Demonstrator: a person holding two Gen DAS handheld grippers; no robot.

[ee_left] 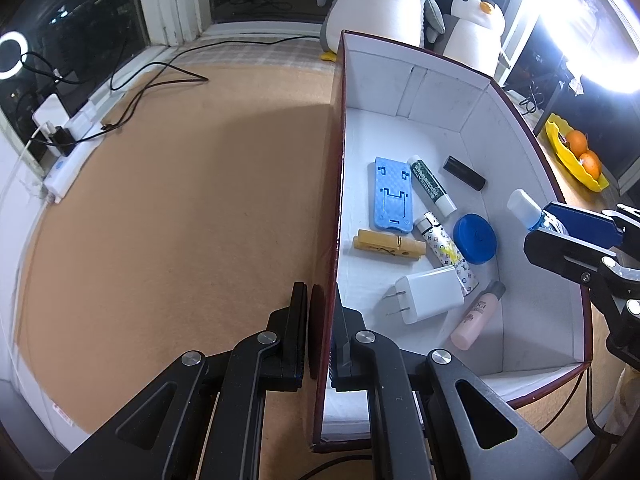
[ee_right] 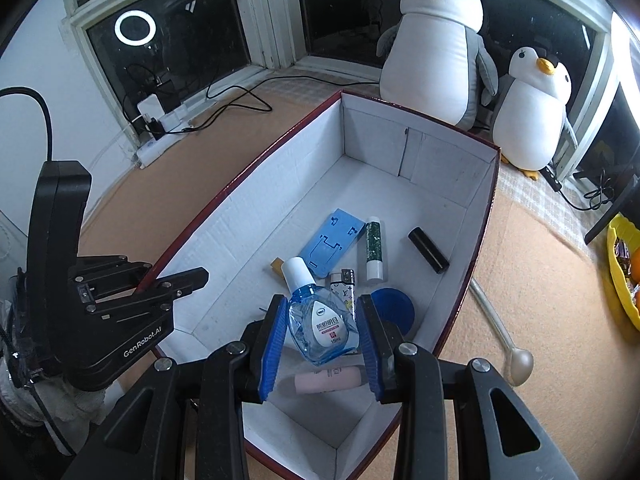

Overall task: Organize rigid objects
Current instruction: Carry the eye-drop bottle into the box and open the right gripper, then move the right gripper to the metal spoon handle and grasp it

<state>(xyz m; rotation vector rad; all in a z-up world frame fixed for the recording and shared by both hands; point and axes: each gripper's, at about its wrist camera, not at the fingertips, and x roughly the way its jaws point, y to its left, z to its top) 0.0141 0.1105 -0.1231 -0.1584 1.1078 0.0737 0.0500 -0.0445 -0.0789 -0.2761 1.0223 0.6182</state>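
Note:
A white-lined cardboard box with a dark red rim stands on the tan surface. My left gripper is shut on its left wall. My right gripper is shut on a blue eye-drop bottle with a white cap and holds it above the box's inside; it shows at the right in the left wrist view. In the box lie a blue phone stand, a green tube, a black tube, a clothespin, a patterned lighter, a blue lid, a white charger and a pink bottle.
Two plush penguins sit behind the box. A yellow tray with oranges stands at the right. A spoon lies right of the box. A power strip with cables is at the left by the window.

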